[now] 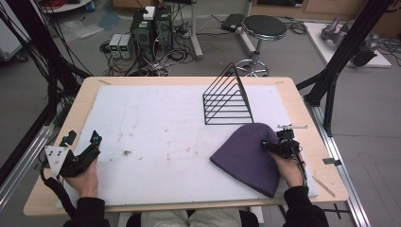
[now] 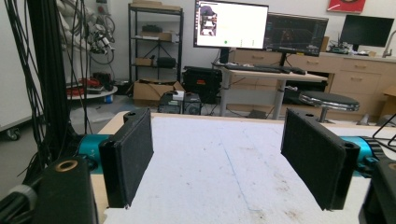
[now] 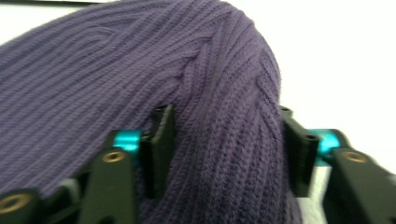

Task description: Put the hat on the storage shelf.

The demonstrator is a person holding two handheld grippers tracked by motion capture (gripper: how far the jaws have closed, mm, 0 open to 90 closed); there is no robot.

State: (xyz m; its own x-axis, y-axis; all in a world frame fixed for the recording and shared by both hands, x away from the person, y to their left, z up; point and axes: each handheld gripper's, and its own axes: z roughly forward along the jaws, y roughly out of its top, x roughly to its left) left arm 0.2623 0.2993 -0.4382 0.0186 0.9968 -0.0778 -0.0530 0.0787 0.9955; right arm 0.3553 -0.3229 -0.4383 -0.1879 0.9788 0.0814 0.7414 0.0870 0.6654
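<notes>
Hat: a purple knit beanie lies flat on the white mat, near the front right of the table, just in front of the black wire rack.
Grip: the right gripper meets the beanie's right edge; in the right gripper view a thick fold of the knit bulges between its two jaws, which stand partly closed against it.
Axis: the beanie's long side runs from its rounded crown, nearest the rack, to its straight hem at the mat's front edge.
Left gripper: well left of the rack, jaws wide apart, nothing between them.
Hidden: the beanie's near edge under the right hand.
</notes>
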